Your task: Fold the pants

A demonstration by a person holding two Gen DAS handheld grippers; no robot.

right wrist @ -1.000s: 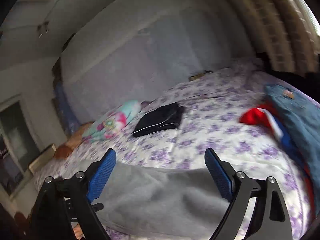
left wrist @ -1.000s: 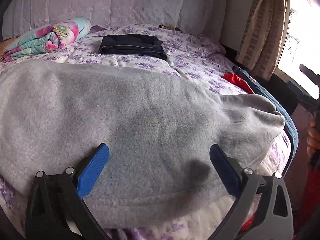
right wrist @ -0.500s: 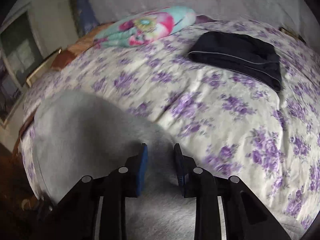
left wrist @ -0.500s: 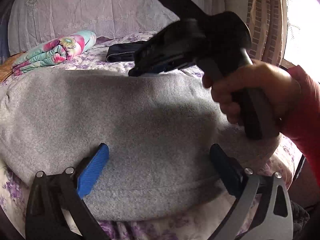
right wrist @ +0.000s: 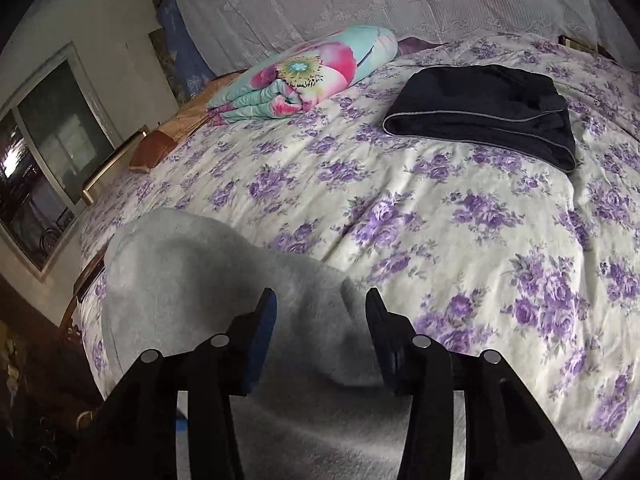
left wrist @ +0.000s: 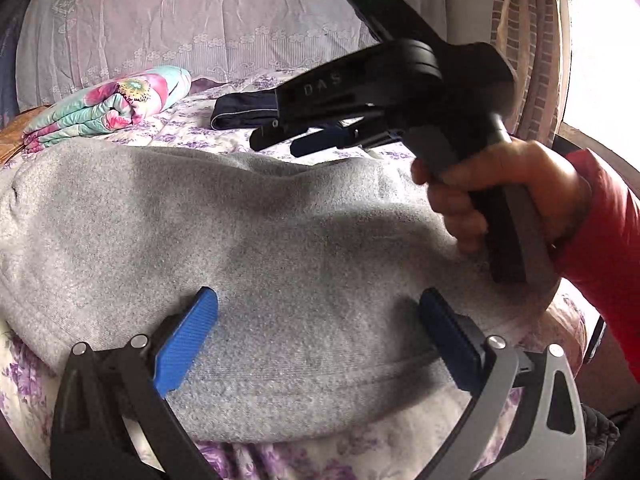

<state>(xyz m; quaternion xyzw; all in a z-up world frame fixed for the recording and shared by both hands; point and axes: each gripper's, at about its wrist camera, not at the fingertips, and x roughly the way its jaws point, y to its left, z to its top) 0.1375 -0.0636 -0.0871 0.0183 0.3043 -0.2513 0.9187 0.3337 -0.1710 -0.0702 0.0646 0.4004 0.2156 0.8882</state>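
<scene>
Grey fleece pants (left wrist: 248, 240) lie spread across the near part of the bed; they also show in the right wrist view (right wrist: 192, 280). My left gripper (left wrist: 316, 332) is open and empty, low over the near hem of the pants. My right gripper (right wrist: 320, 320) is part open and empty over the far edge of the grey cloth, its blue pads (right wrist: 267, 316) a hand's width apart. In the left wrist view the right gripper (left wrist: 320, 140) hovers above the pants, held by a hand in a red sleeve.
The bed has a white sheet with purple flowers (right wrist: 460, 216). A folded dark garment (right wrist: 488, 112) and a rolled floral quilt (right wrist: 304, 76) lie near the headboard. A window (right wrist: 44, 160) is at the left, curtains (left wrist: 528, 40) at the right.
My right gripper swung in over the pants, closed to a narrow gap, then opened wider. My left gripper stayed open and moved slightly nearer the hem.
</scene>
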